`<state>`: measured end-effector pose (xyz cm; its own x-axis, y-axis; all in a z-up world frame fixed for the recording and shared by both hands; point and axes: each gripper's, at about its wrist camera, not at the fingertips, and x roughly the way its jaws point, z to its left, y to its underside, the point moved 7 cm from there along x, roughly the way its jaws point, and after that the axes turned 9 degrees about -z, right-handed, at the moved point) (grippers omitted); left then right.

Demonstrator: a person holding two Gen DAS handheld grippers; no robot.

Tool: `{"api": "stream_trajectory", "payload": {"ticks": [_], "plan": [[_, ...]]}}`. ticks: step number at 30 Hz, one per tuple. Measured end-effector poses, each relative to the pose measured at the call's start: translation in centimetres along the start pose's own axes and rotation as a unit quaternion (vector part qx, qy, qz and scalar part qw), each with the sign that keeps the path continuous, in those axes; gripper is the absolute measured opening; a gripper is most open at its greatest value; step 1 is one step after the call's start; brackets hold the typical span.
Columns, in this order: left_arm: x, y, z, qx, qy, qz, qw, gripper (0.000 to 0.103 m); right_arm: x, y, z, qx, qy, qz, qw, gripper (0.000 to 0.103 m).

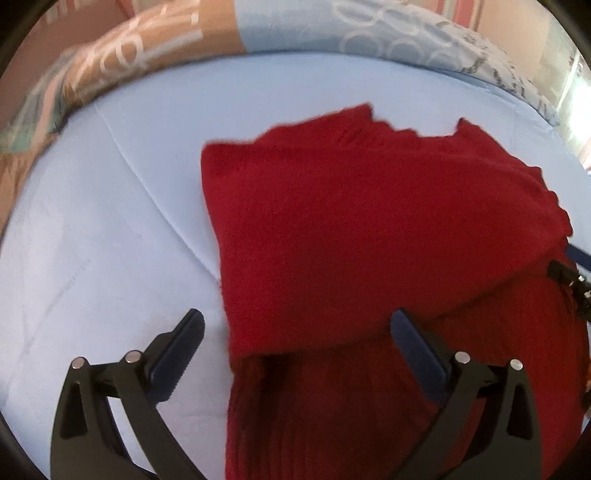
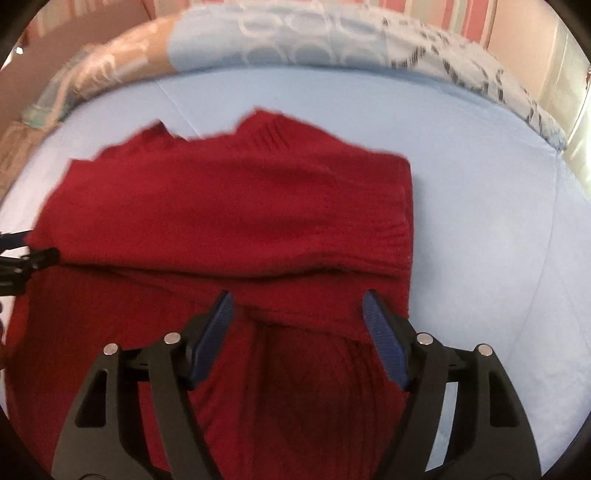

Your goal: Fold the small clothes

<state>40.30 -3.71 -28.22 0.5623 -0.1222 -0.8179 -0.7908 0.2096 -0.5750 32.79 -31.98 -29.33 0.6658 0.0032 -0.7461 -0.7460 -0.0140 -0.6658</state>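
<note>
Spreading wide, the left gripper shows both blue-padded fingers well apart and holding nothing; its 3 o'clock finger lies over the near edge of a red knitted garment, while its 9 o'clock finger stands over bare light-blue bed sheet. Whether either pad touches the cloth cannot be told. The right gripper is likewise open wide and empty, both fingers poised over the garment's near portion. Toward 9 o'clock of the right wrist view, the tip of the other gripper meets the cloth's edge. The garment lies on the sheet, folded: an upper layer, finely knit, overlaps a ribbed lower layer toward 6 o'clock, with a fold line running across. Its far edge at 12 o'clock is jagged and blurred. A patterned quilt borders the sheet at 12 o'clock.
</note>
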Motion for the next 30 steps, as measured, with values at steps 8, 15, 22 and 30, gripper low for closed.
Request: {"api": "stream_trajectory", "payload": {"ticks": [8, 15, 22, 30], "plan": [[-3.7, 4.5, -0.7, -0.013, 0.001, -0.02, 0.9997, 0.101, -4.8, 2.9, 1.8, -0.006, 0.004, -0.032, 0.999, 0.072], [-7.3, 10.7, -1.3, -0.013, -0.014, -0.021, 0.9996, 0.101, -8.3, 7.2, 2.0, -0.016, 0.006, -0.039, 0.999, 0.072], [-10.4, 14.2, -1.1, 0.005, -0.029, -0.035, 0.999, 0.101, -11.3, 10.3, 1.3, -0.018, 0.02, -0.056, 0.998, 0.072], [-13.5, 19.2, 0.7, -0.017, -0.025, -0.04, 0.9987, 0.101, -15.0, 13.3, 1.0, -0.038, 0.028, -0.071, 0.996, 0.072]]}}
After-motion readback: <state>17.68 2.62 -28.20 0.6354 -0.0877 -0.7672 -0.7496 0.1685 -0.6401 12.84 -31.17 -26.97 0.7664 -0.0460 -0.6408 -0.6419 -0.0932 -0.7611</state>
